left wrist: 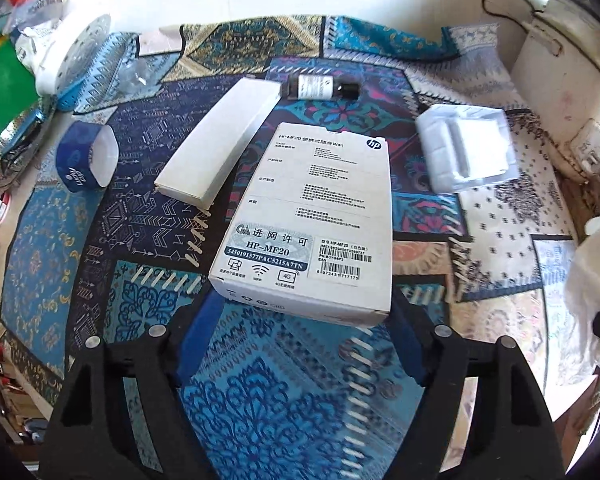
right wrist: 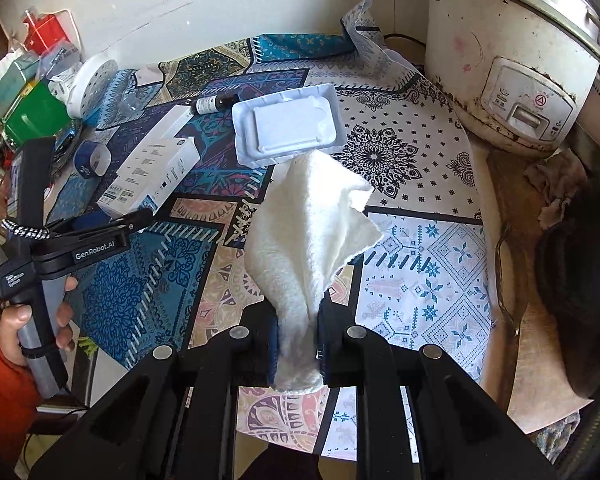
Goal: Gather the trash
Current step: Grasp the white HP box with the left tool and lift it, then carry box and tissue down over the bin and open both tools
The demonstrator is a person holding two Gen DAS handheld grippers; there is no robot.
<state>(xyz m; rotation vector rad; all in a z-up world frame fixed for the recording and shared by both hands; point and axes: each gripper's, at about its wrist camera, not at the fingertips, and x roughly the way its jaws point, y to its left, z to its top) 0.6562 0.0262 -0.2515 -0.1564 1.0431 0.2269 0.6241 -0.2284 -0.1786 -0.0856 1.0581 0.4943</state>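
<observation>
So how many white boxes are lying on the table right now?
2: the printed box between the left gripper's fingers, and a long plain box just left of it. Clutter may hide more.

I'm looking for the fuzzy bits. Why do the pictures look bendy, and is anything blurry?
Left wrist view: the fisheye lens curves the patterned tablecloth; the white HP box is sharp, its print readable, the edges smear. Right wrist view: the rice cooker bulges, and the paper towel looks bright white in daylight.
</observation>
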